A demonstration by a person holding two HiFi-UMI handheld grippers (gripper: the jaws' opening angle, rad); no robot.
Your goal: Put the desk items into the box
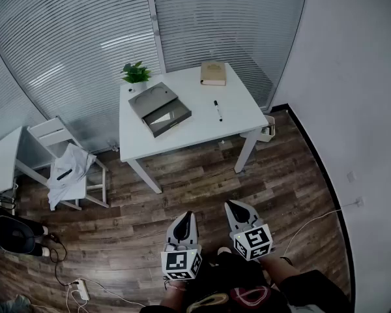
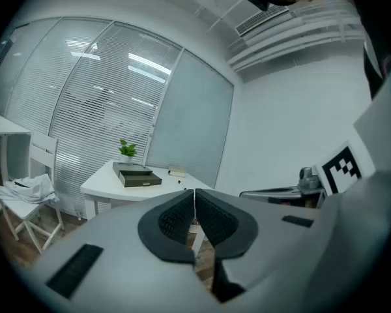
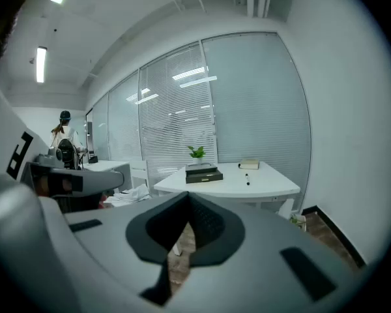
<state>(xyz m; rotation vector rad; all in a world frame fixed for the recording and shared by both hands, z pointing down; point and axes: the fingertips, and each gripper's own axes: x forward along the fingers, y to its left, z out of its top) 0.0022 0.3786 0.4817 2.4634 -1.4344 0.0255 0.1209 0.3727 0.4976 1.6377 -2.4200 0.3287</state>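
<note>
Head view: pale patch inside the box (image 1: 159, 108) on the table (image 1: 195, 130), too small to identify. Pen (image 1: 217, 110): cannot tell which end is the tip. Book (image 1: 213, 73): cover print unreadable. Plant (image 1: 136, 74): leaves hide most of its pot. Small pale object (image 1: 268, 129) partly behind the table's right-hand leg, unidentified. Dark item (image 1: 64, 174) on the cloth (image 1: 75, 162) draped over the chair (image 1: 52, 130), too small to name. Second desk (image 1: 1, 158) cut off by the left edge. Person (image 1: 247, 295) cut off by the bottom edge, hands hidden beneath the left gripper (image 1: 188, 217) and right gripper (image 1: 231, 206). Right gripper view: distant figure (image 3: 64, 132) at far left, tiny and indistinct.
</note>
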